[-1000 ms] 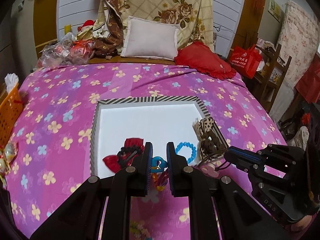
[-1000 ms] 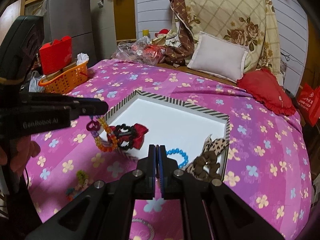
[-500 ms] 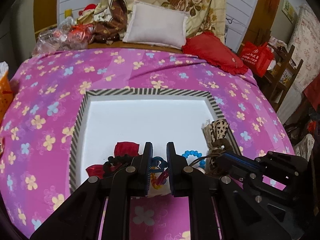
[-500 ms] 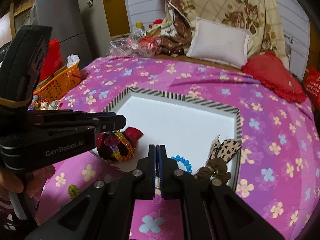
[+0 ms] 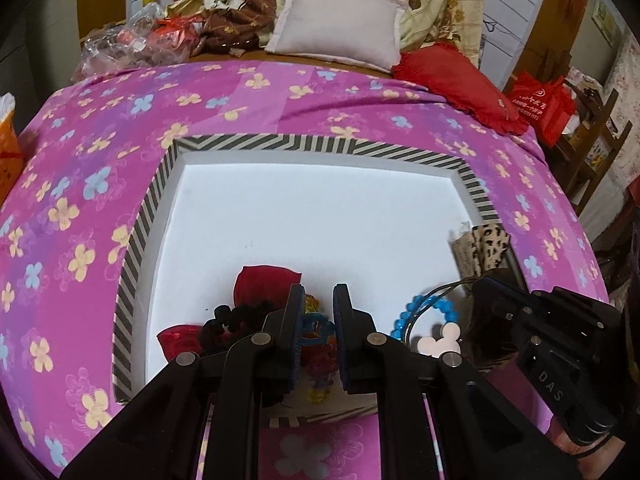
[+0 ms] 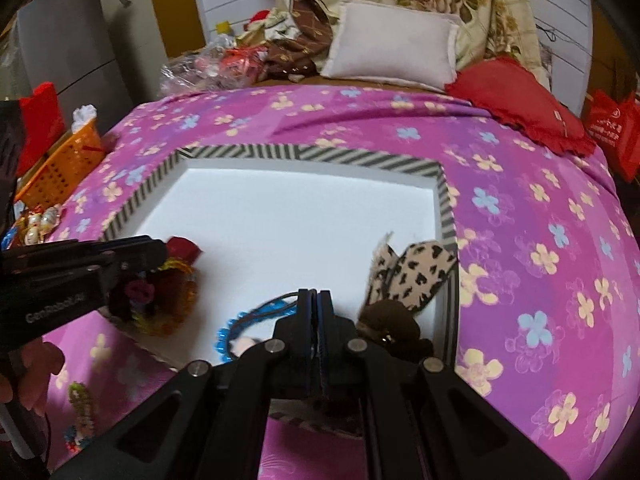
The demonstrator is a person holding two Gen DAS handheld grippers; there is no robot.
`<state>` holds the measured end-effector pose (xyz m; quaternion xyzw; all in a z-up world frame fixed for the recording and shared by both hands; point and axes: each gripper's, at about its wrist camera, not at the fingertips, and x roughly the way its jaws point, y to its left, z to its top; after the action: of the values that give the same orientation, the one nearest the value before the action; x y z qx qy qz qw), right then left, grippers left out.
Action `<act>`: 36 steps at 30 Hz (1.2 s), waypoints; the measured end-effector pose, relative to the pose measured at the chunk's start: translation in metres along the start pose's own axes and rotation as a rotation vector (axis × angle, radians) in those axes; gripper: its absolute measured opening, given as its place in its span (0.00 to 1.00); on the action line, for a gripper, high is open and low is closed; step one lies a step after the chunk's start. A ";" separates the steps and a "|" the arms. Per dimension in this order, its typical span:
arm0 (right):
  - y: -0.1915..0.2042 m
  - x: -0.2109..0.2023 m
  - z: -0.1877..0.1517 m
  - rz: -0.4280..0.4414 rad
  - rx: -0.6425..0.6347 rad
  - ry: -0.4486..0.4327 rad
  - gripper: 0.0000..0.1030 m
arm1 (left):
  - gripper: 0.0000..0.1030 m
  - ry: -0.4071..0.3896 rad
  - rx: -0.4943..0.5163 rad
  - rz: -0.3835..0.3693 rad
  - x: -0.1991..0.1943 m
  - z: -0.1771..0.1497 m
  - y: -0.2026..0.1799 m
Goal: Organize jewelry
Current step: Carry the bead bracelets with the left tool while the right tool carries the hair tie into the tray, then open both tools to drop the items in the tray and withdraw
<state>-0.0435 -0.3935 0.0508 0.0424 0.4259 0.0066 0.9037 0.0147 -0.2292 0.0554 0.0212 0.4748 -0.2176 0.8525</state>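
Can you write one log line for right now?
left hand-held gripper: shut on bead bracelet | right hand-held gripper: shut on dark cord | both over white tray

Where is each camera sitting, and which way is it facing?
Left wrist: behind the left tongs, looking down over the white tray on the flowered bed; the tongs grip a colourful bead string; the right tongs enter from the right.
Right wrist: behind the right tongs, facing the same way, pinching a dark cord; left tongs and a hand at left.
Shared: tray, blue bracelet, white pillow.
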 end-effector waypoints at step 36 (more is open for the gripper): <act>0.047 -0.097 -0.065 0.027 -0.014 -0.084 0.81 | 0.24 -0.126 -0.005 0.083 -0.087 -0.063 0.013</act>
<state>-0.1545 -0.3463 0.0881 0.0422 0.3870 0.0200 0.9209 -0.0702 -0.1718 0.0896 0.0249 0.4193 -0.1816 0.8892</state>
